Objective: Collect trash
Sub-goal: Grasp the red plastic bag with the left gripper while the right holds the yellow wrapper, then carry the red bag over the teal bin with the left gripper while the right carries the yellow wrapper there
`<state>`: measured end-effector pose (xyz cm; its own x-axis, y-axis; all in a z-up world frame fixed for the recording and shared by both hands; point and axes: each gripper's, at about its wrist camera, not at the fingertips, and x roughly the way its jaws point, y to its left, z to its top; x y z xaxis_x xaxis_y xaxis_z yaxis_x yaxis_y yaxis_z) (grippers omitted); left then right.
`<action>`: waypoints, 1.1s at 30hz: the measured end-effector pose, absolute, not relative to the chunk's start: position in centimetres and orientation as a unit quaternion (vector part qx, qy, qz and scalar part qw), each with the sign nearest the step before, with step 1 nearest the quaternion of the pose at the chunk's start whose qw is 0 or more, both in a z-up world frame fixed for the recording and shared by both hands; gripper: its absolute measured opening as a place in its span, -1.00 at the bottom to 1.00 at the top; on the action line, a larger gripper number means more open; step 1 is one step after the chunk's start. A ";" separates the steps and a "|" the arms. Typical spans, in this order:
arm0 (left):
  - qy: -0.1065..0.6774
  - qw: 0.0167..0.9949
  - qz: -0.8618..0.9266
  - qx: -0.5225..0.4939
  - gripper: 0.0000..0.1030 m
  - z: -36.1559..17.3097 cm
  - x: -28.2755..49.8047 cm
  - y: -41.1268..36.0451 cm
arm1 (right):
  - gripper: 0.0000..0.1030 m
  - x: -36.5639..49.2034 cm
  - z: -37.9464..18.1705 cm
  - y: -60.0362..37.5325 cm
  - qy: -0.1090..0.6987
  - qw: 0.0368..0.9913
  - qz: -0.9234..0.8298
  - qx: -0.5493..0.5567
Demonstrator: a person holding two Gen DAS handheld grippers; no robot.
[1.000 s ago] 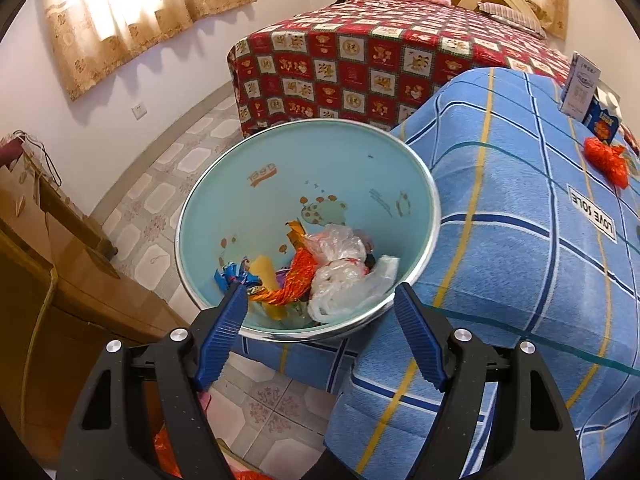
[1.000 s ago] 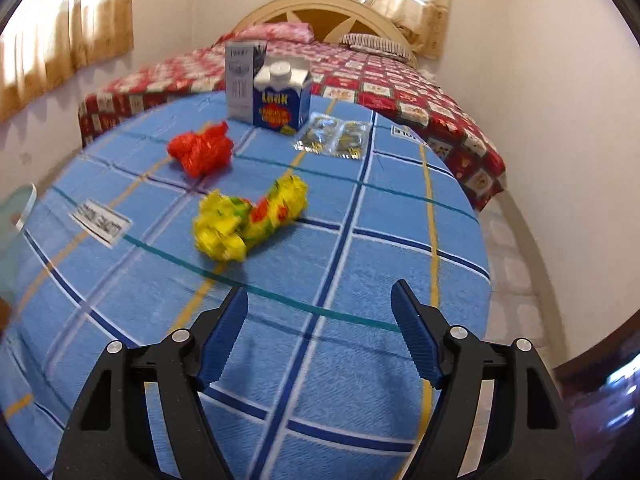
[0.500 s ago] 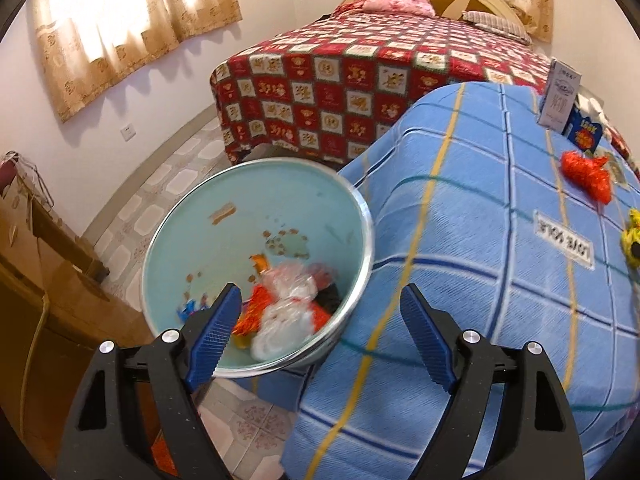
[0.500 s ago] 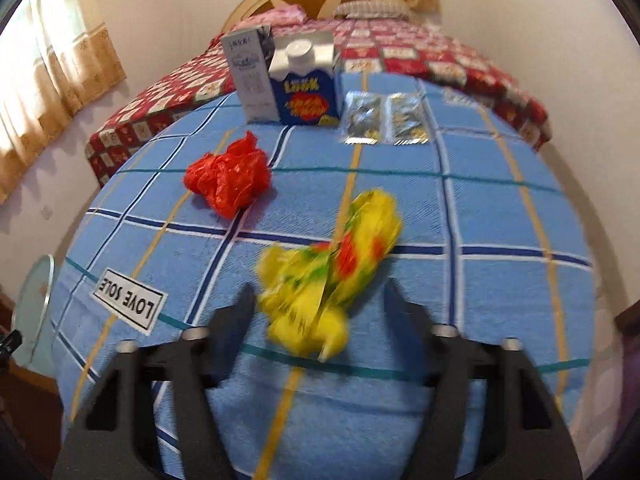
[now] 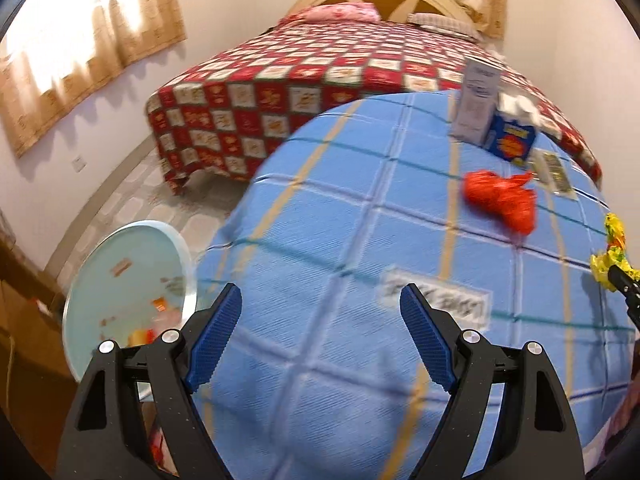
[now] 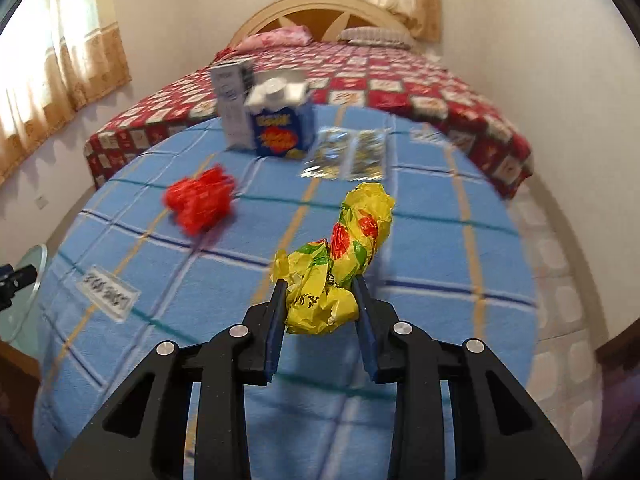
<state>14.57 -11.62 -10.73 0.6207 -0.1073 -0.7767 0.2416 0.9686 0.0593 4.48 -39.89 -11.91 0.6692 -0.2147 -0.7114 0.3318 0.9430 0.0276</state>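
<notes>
A crumpled yellow bag with red and green print lies on the blue checked tablecloth. My right gripper is closing on its near end, and both pads press the bag. Farther left on the cloth sits a crumpled red bag, which the left wrist view shows as the red bag ahead and to the right. My left gripper hangs open over the cloth with nothing between its fingers. The pale blue trash bin stands on the floor at its left, with some trash inside.
At the table's far side stand a blue carton and a white box, with foil packets beside them. A white label is sewn on the cloth. A bed with a red checked cover lies behind. Wooden furniture stands left of the bin.
My left gripper swung from above the bin to over the table. My right gripper advanced to the yellow bag and closed around its near end.
</notes>
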 end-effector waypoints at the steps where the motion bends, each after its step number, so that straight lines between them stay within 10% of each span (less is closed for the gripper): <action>1: 0.423 0.897 -0.101 0.082 0.56 -10.8 14.7 -12.7 | -0.37 4.5 -11.9 -40.5 0.377 0.910 -0.155 0.078; 21: 0.451 0.875 -0.133 0.120 0.51 -13.8 20.0 -29.0 | -0.37 5.2 -12.4 -46.9 0.358 0.915 -0.161 0.091; 27: 0.479 0.855 -0.174 0.096 -0.73 -14.7 20.6 -28.6 | -0.36 5.8 -12.5 -45.5 0.361 0.918 -0.144 0.084; 33: 0.457 0.862 -0.191 0.106 -0.88 -13.4 19.6 -27.6 | -0.37 6.0 -12.1 -44.1 0.356 0.921 -0.140 0.078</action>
<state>19.60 -27.57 -13.41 0.5090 -0.2320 -0.8289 0.4260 0.9047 0.0084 5.96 -44.09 -12.08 0.7069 -0.2024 -0.6777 0.3136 0.9485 0.0438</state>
